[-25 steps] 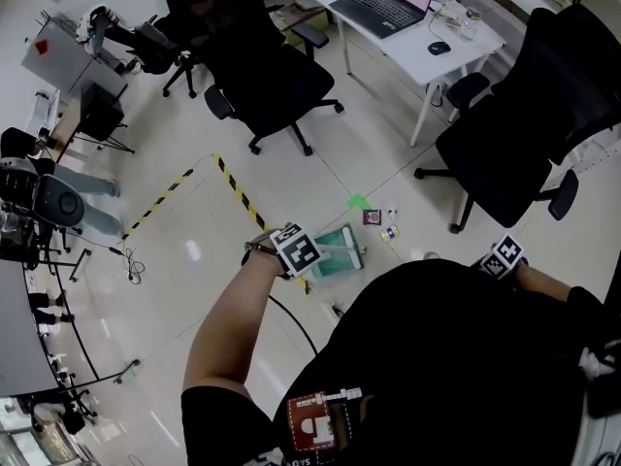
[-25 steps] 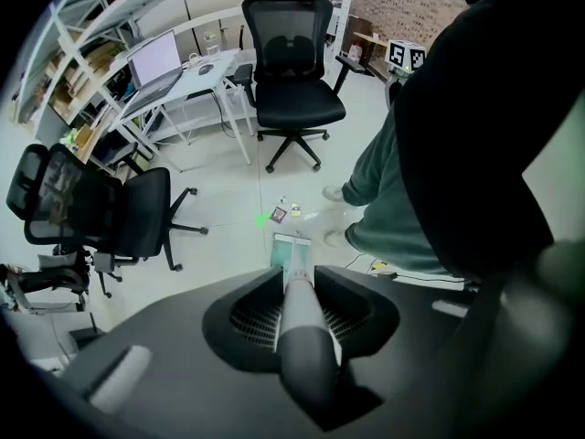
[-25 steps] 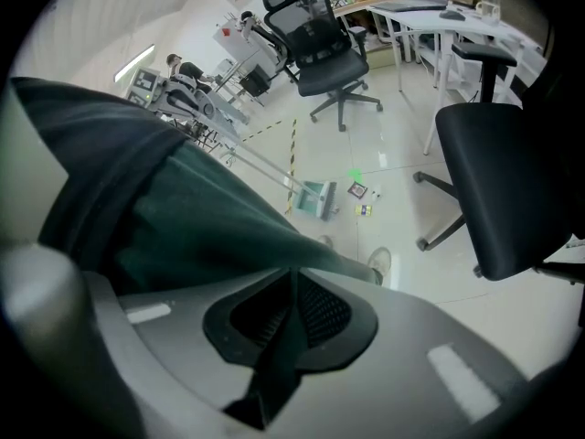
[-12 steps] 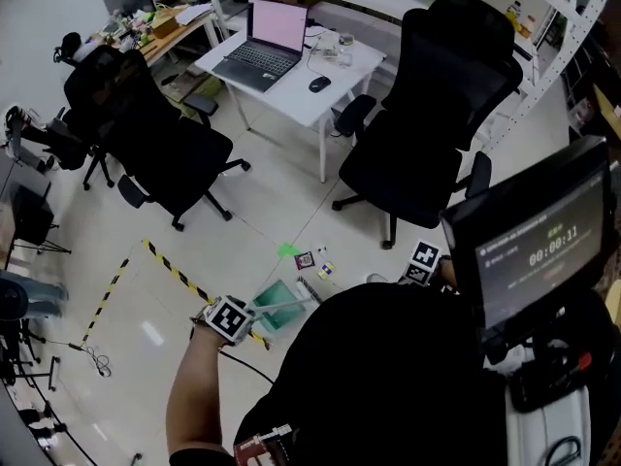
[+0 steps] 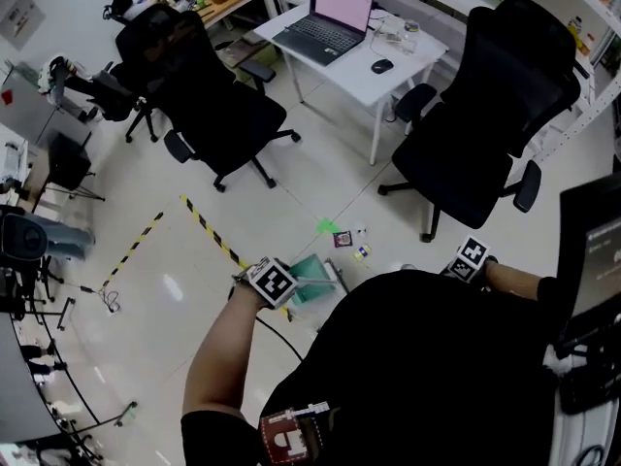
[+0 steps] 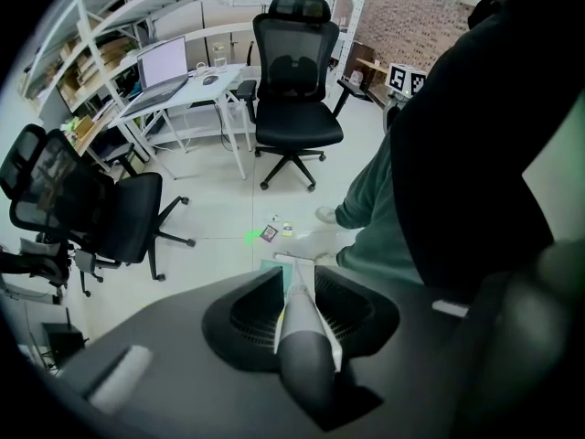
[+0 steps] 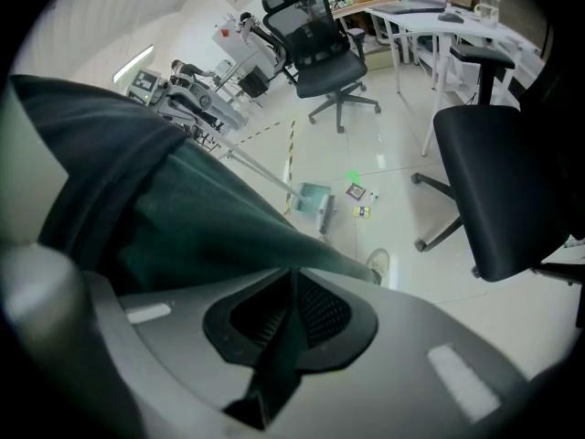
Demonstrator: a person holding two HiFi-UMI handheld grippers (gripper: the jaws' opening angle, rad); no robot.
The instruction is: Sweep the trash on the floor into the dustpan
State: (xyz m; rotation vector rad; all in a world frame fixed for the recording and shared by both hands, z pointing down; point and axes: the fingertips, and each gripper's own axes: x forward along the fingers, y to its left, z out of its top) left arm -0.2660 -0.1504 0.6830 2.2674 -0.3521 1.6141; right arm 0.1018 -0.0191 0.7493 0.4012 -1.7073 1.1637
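Left tongs [image 6: 297, 282] grip pale grey dustpan handle [image 6: 306, 350] | right tongs [image 7: 292, 286] grip dark green broomstick [image 7: 279, 355] | small trash scraps [image 5: 342, 238] just beyond teal dustpan [image 5: 310, 272]

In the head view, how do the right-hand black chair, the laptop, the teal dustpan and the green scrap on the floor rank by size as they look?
1. black chair
2. laptop
3. teal dustpan, partly hidden, so less sure
4. green scrap
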